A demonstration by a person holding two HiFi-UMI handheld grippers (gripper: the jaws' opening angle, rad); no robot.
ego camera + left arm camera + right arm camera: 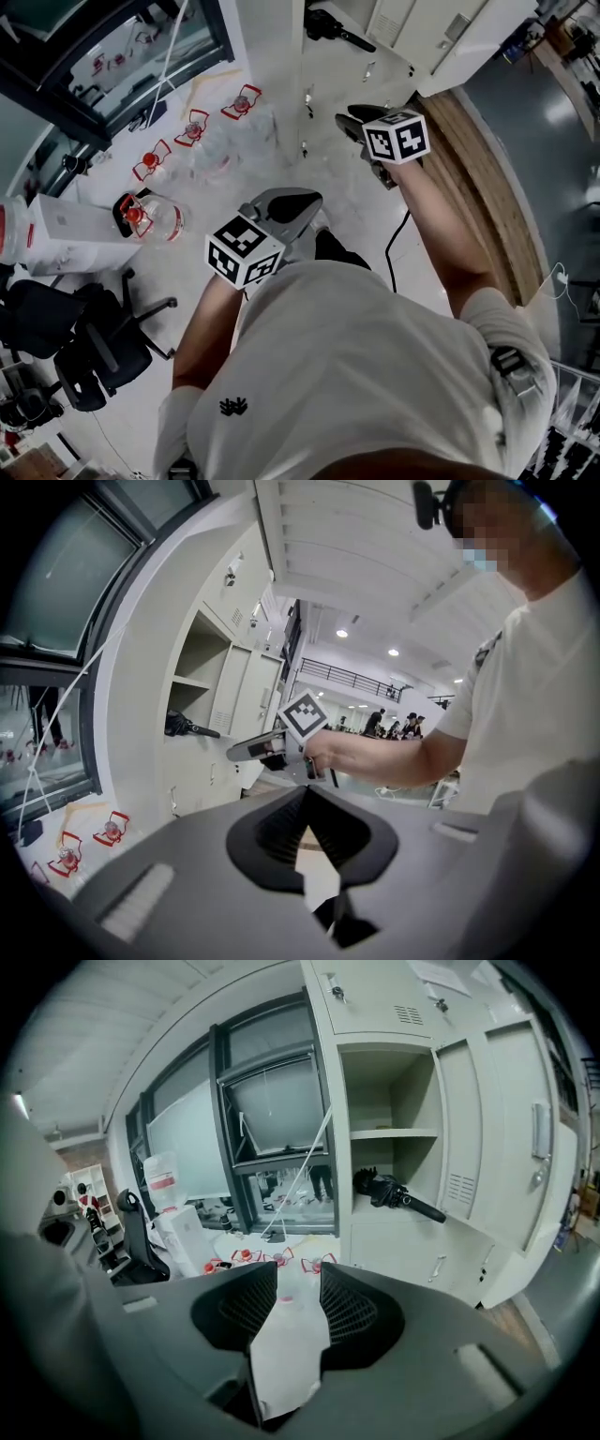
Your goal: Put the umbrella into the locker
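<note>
Lying in the open locker (pixel 375 1082) beneath its shelf (pixel 394 1133), the folded black umbrella (pixel 386 1190) is poking its handle (pixel 427 1208) past the front edge. It is looking light, soft fabric around a stiff shaft, so the rigid handle is probably offering the surest hold. The right tongs (pixel 298 1281) are standing parted and empty; the left tongs (pixel 305 794) are sitting clenched on nothing.

Black office chair (pixel 89 347), red-capped clear jug (pixel 164 221), white carton (pixel 75 234); dark-framed window (pixel 277 1115), wood-grain floor strip (pixel 483 169)
</note>
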